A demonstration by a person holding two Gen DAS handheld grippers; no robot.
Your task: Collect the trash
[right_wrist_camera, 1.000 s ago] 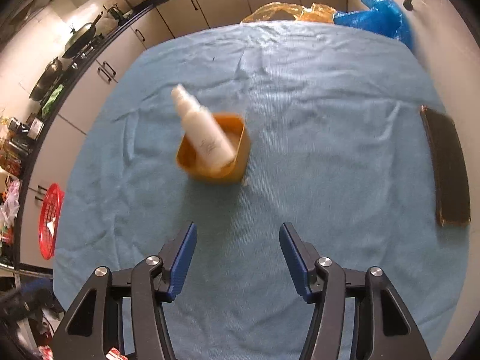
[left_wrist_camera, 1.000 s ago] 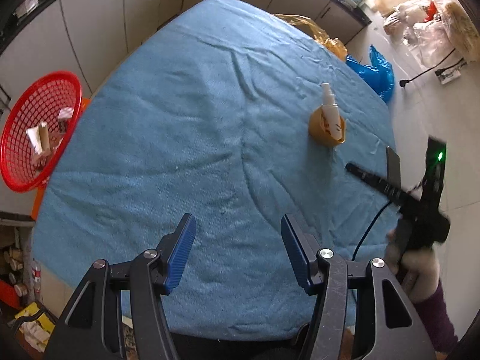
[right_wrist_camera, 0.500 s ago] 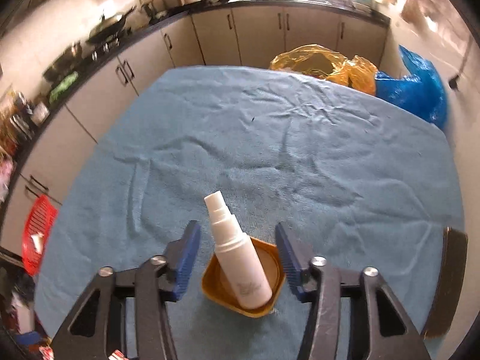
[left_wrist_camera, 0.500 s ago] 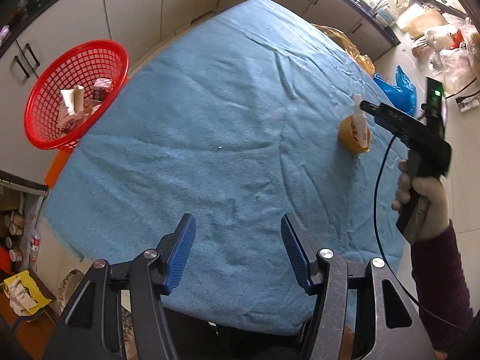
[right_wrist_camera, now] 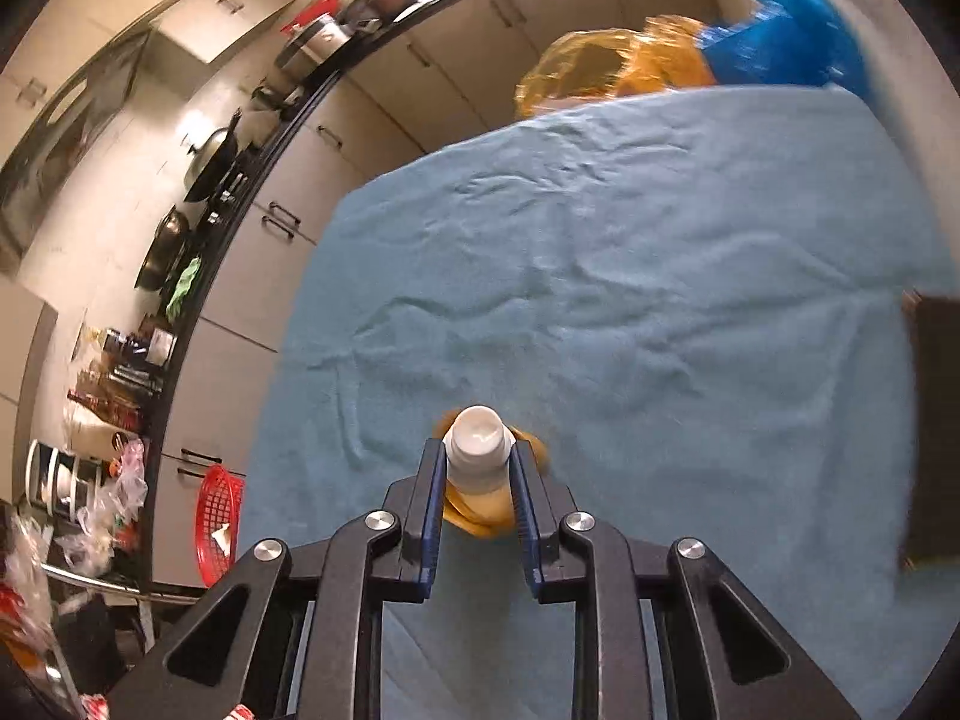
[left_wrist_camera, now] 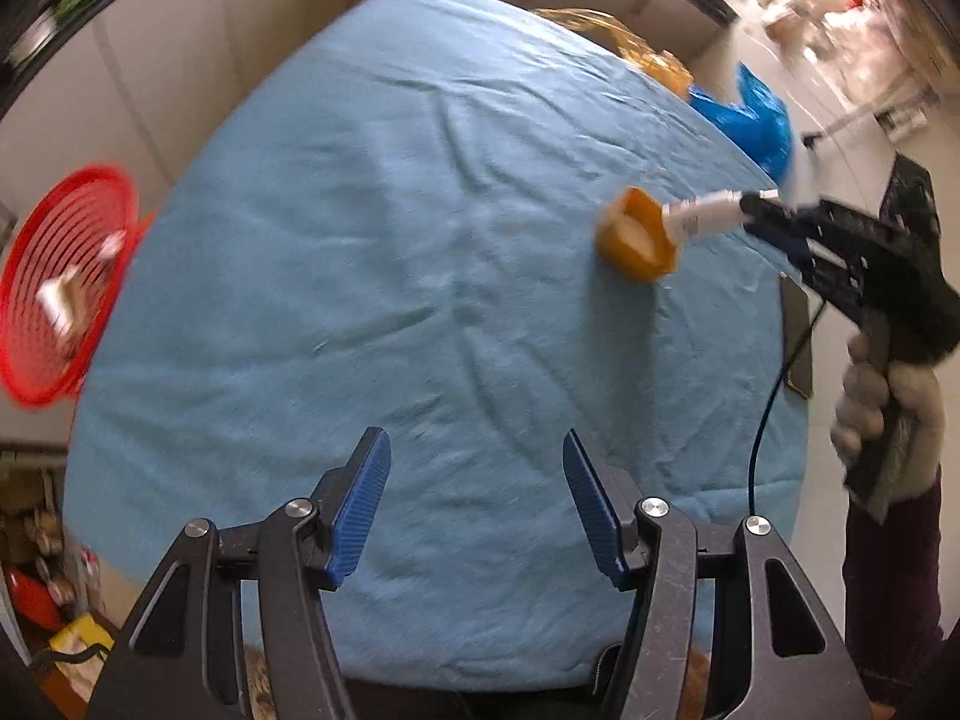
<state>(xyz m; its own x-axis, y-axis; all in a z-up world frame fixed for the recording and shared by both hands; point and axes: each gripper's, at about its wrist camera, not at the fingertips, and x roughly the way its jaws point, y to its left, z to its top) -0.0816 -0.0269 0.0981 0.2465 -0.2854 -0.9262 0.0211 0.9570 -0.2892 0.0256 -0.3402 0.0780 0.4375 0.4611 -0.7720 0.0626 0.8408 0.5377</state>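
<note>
A white spray bottle (right_wrist_camera: 478,447) sits clamped between the blue pads of my right gripper (right_wrist_camera: 478,468), which is shut on it. In the left wrist view the same spray bottle (left_wrist_camera: 705,217) is pinched at its top end by the right gripper (left_wrist_camera: 757,215) and leans out of a small orange cup (left_wrist_camera: 636,237) tipped on the blue cloth. The orange cup (right_wrist_camera: 480,513) shows just under the bottle. My left gripper (left_wrist_camera: 477,507) is open over the near edge of the table, nothing between its pads. A red basket (left_wrist_camera: 57,282) with paper scraps hangs past the table's left side.
The table is covered by a wrinkled blue towel (left_wrist_camera: 390,228). A dark flat object (right_wrist_camera: 933,426) lies at the table's right edge. Orange (right_wrist_camera: 606,66) and blue (right_wrist_camera: 780,42) plastic bags sit beyond the far end. Kitchen cabinets and a cluttered counter (right_wrist_camera: 198,240) run along the left. A gloved hand (left_wrist_camera: 888,402) holds the right gripper.
My right gripper moved in over the orange cup and closed on the spray bottle, tilting it and the cup. The left gripper's view swung a little; its jaws stayed open.
</note>
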